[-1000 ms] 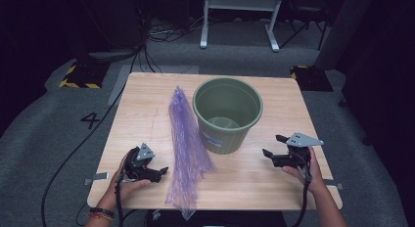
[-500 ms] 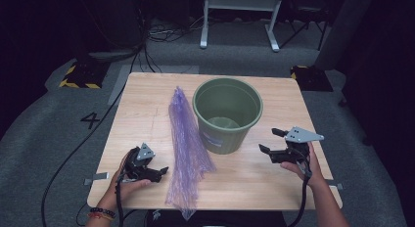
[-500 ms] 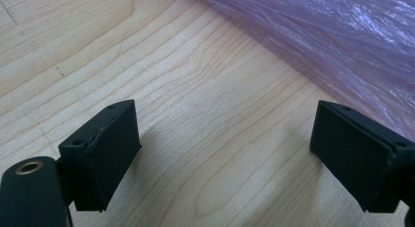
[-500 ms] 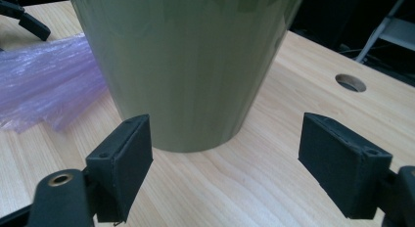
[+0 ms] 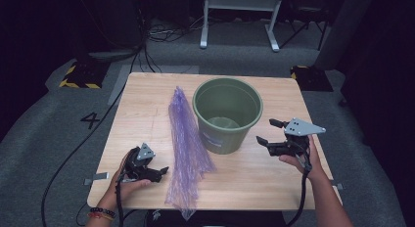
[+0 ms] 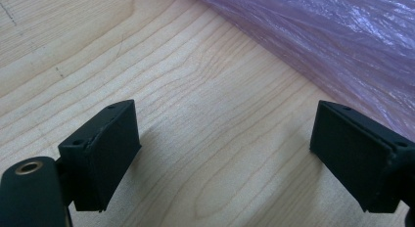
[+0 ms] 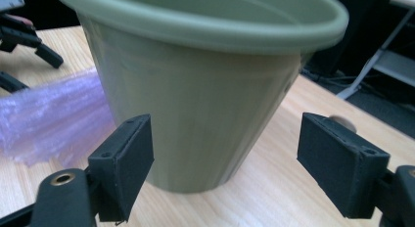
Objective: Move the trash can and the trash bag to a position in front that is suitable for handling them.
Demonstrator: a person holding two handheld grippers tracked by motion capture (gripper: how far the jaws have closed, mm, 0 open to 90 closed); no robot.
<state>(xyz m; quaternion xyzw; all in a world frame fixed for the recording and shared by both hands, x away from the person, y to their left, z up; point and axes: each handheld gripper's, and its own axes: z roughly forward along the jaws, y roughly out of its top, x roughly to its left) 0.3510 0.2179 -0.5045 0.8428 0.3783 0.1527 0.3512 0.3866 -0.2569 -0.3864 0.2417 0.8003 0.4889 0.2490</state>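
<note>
On the wooden tabletop [image 5: 254, 173], a long purple plastic bag [image 5: 185, 139] lies flat just left of the upright green bucket [image 5: 227, 114]; both claws released, left claw [image 5: 159, 170] beside the bag, right claw [image 5: 266, 134] facing the bucket wall; the film looks light, limp, slippery: pinch a gathered edge; the bucket looks stiff: grip its rim.

On your worktop [image 5: 147, 104] the bucket [image 5: 227, 114] stands upright about centre, slightly toward the far edge. The plastic bag [image 5: 186, 148] lies just left of it, running from far to near, its near end apparently overhanging the front edge. Your left hand-held gripper [image 5: 159, 172] sits near-left, just beside the bag. Your right hand-held gripper [image 5: 266, 131] is right of the bucket, pointing at it, apart.
</note>
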